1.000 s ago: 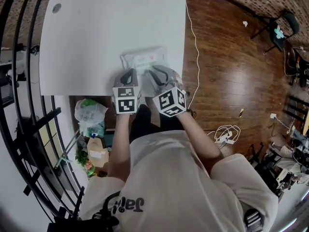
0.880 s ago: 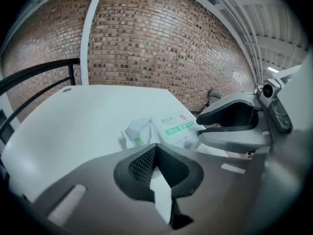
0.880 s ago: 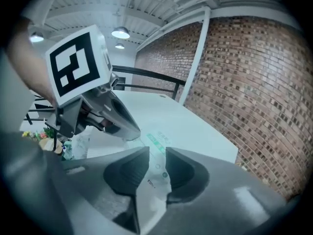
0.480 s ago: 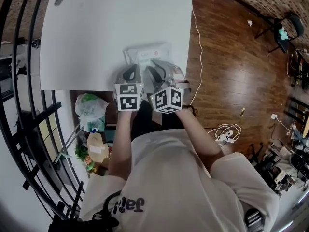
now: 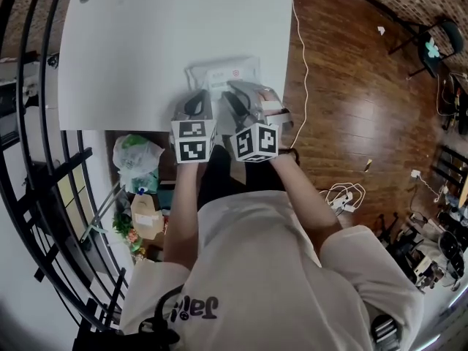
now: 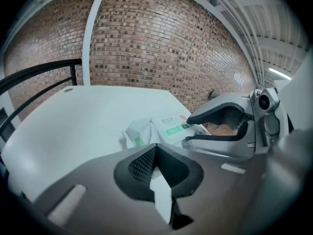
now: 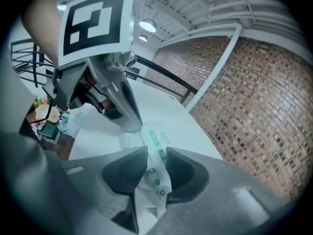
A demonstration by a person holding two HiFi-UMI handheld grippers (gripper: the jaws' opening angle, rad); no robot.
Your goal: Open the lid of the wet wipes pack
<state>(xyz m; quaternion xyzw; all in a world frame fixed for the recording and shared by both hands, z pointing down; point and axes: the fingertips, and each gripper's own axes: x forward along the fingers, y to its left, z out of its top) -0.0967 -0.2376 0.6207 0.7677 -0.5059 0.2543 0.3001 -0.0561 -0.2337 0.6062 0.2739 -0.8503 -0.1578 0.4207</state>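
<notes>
Wipes pack (image 5: 228, 74) sits in just-opened right hand-held gripper (image 7: 156, 155).

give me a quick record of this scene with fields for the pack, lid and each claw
pack: wet wipes pack on the white table, by its near edge
lid: lid flat on top, looks closed
left claw: left claw shut on the pack's near edge
right claw: right claw open, jaws have just been opening, pack's film between them
</notes>
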